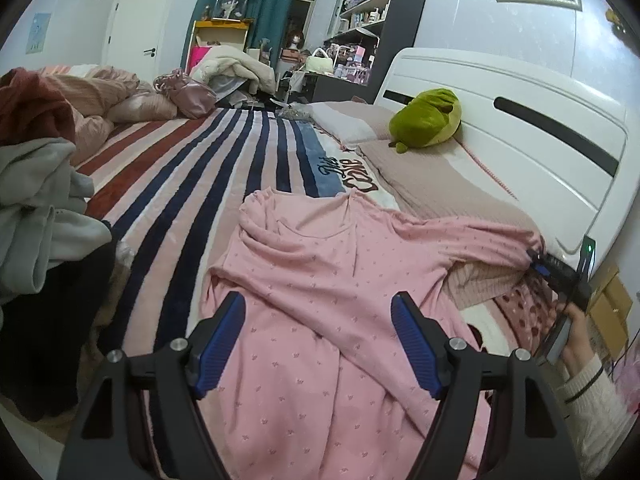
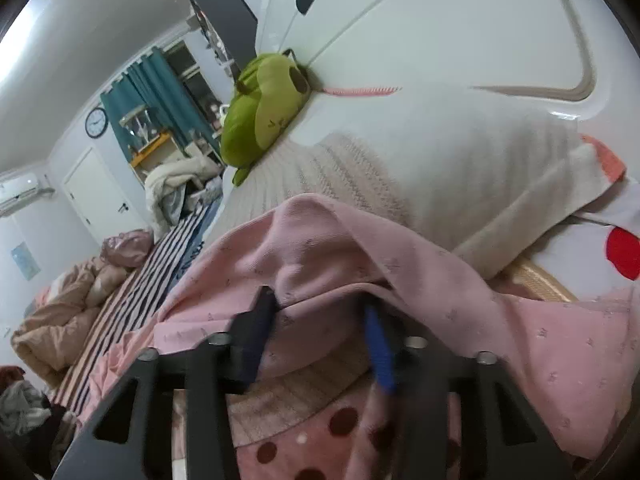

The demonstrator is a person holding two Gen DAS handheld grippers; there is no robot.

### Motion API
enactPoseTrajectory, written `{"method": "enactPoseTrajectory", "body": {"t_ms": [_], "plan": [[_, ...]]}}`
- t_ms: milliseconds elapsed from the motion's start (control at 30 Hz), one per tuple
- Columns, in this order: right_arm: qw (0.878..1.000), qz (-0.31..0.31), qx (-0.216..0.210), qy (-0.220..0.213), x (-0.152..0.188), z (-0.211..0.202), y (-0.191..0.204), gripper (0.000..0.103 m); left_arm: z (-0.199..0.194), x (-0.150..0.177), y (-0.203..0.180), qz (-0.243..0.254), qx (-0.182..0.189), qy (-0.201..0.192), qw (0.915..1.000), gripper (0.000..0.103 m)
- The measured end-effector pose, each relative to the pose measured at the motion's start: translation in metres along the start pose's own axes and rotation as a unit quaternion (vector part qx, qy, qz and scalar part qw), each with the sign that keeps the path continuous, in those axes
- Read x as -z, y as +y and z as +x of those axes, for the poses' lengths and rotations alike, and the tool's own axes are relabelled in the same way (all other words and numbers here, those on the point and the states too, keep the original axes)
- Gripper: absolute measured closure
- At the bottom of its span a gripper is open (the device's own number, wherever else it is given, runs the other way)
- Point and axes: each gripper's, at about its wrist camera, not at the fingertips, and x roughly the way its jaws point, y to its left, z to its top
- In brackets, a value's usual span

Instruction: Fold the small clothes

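A pink dotted long-sleeved top [image 1: 320,280] lies spread on the striped bed cover. My left gripper [image 1: 318,312] hovers open above its lower body, touching nothing. My right gripper [image 1: 538,260] is at the end of the top's right sleeve by the pillow. In the right wrist view the right gripper [image 2: 320,304] has its jaws partly apart around the bunched sleeve cuff [image 2: 304,264]; the cloth drapes over the fingertips, so I cannot tell whether they pinch it.
A green plush toy [image 1: 428,120] sits on the pillows [image 1: 420,176] against the white headboard [image 1: 520,120]. A pile of grey and dark clothes [image 1: 40,208] lies at the left. A pink quilt [image 1: 100,96] is bunched at the far left.
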Motion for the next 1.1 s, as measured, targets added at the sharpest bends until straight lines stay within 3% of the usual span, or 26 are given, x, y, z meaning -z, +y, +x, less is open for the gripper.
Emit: {"method": "enactPoseTrajectory", "body": {"t_ms": [33,267,400,533,600,667,733,800,833,900,933,1000,1067,1100], "plan": [[1.000,-0.008,0.002,-0.002,-0.001,-0.003,0.000,0.098,0.000,-0.001,-0.001,0.002,0.000,-0.001,1.0000,0.031],[0.998,-0.045,-0.026,-0.020,-0.011,-0.026,0.017,0.101,0.001,-0.003,-0.003,0.005,0.005,-0.006,1.0000,0.031],[0.992,-0.097,-0.066,-0.042,-0.021,-0.045,0.058,0.102,-0.001,-0.002,-0.002,0.005,0.006,-0.009,0.9999,0.031],[0.972,-0.190,-0.126,-0.047,-0.015,-0.068,0.123,0.102,-0.007,-0.001,0.001,0.004,0.007,-0.016,0.9998,0.031],[0.956,-0.239,-0.170,-0.027,-0.002,-0.074,0.157,0.102,-0.011,0.000,0.003,0.003,0.008,-0.020,0.9998,0.031],[0.931,-0.284,-0.226,0.032,0.022,-0.073,0.192,0.101,-0.014,0.001,0.005,0.001,0.008,-0.022,0.9997,0.031],[0.896,-0.340,-0.265,0.110,0.063,-0.067,0.226,0.099,-0.015,0.003,0.006,0.003,0.009,-0.019,0.9998,0.030],[0.862,-0.371,-0.281,0.198,0.105,-0.052,0.246,0.096,-0.014,0.006,0.006,0.007,0.010,-0.011,0.9999,0.029],[0.842,-0.379,-0.283,0.260,0.130,-0.038,0.253,0.086,-0.014,0.008,0.005,0.008,0.009,-0.007,0.9999,0.029],[0.816,-0.397,-0.276,0.317,0.161,-0.025,0.254,0.074,-0.015,0.011,0.005,0.010,0.010,-0.003,0.9999,0.029],[0.810,-0.407,-0.269,0.324,0.169,-0.024,0.250,0.074,-0.017,0.013,0.005,0.012,0.010,-0.002,0.9999,0.029],[0.817,-0.382,-0.283,0.327,0.158,-0.033,0.239,0.074,-0.021,0.016,0.007,0.020,0.007,0.000,0.9998,0.028],[0.832,-0.348,-0.304,0.306,0.134,-0.048,0.225,0.063,-0.022,0.017,0.010,0.019,0.001,0.002,0.9998,0.028],[0.846,-0.332,-0.308,0.283,0.117,-0.056,0.213,0.049,-0.023,0.017,0.011,0.017,0.001,0.001,0.9999,0.028]]}}
